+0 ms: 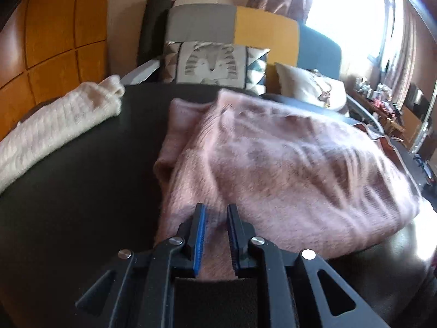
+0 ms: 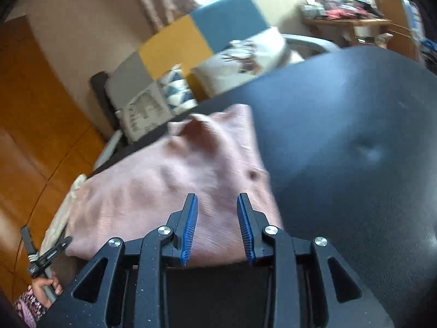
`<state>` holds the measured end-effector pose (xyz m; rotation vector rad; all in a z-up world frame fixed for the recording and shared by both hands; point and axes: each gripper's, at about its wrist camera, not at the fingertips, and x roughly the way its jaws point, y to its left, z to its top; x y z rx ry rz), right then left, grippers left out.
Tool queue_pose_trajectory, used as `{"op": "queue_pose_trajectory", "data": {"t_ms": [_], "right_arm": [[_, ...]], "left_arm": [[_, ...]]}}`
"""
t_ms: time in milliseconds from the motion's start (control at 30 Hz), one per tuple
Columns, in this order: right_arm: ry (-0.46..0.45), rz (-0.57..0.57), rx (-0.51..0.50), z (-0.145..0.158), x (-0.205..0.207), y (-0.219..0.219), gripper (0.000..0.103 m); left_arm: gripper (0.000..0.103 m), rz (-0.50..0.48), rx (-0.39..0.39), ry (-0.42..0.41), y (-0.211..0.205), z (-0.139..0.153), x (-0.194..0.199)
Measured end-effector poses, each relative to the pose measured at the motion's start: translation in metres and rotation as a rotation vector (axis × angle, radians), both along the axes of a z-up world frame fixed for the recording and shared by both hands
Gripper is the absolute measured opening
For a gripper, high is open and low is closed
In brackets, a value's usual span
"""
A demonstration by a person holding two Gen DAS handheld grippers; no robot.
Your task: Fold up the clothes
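**Inventory: pink sweater on dark surface, both grippers over its near edge**

1. My left gripper (image 1: 215,207): jaws a narrow gap apart, blue-ribbed pads facing each other. Pink knit shows in the gap and under the tips. I cannot tell whether the pads press on the cloth or merely stand over it.

2. My right gripper (image 2: 217,198): jaws spread wider than the left pair, nothing pinched. The pads stand clear of the knit, which lies beneath and between them.

3. Pink sweater (image 1: 273,158): fuzzy knit, lying rumpled and partly folded on the surface, directly ahead of both grippers. Its near edge runs under my left gripper's tips; from there it spreads ahead and to the right. In the right wrist view, the sweater (image 2: 174,188) extends ahead and left of my right gripper, with its right border just past the right fingertip.

4. Cream sweater (image 1: 54,125): ribbed knit, folded, lying well to the left of my left gripper and apart from the pink one.

5. Dark surface (image 1: 90,191): carries both garments; bare to the right of my right gripper.

6. My left hand (image 2: 47,287): seen low and left of my right gripper, wrapped round a handle.

7. Sofa (image 1: 218,24): beyond the surface, patchwork back, patterned cushions.
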<state>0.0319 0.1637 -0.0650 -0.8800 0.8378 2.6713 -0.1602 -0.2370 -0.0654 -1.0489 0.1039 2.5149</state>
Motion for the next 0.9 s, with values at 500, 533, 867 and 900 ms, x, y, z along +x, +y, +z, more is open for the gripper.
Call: {"op": "queue_pose_trajectory", "data": {"t_ms": [500, 533, 867, 900], "right_arm": [[-0.338, 0.173, 0.386, -0.016, -0.078, -0.024, 0.033], [-0.342, 0.172, 0.38, -0.016, -0.072, -0.024, 0.033], [-0.343, 0.203, 0.255, -0.009, -0.001, -0.035, 0.033], [-0.333, 0.205, 0.243, -0.008, 0.004, -0.035, 0.034]], "left_arm": [[0.017, -0.063, -0.321, 0.062, 0.032, -0.014, -0.016], [0.017, -0.065, -0.315, 0.06, 0.029, -0.014, -0.013], [0.016, -0.139, -0.325, 0.01, 0.001, -0.007, 0.041], [0.016, -0.153, -0.309, -0.001, -0.002, -0.003, 0.045]]}}
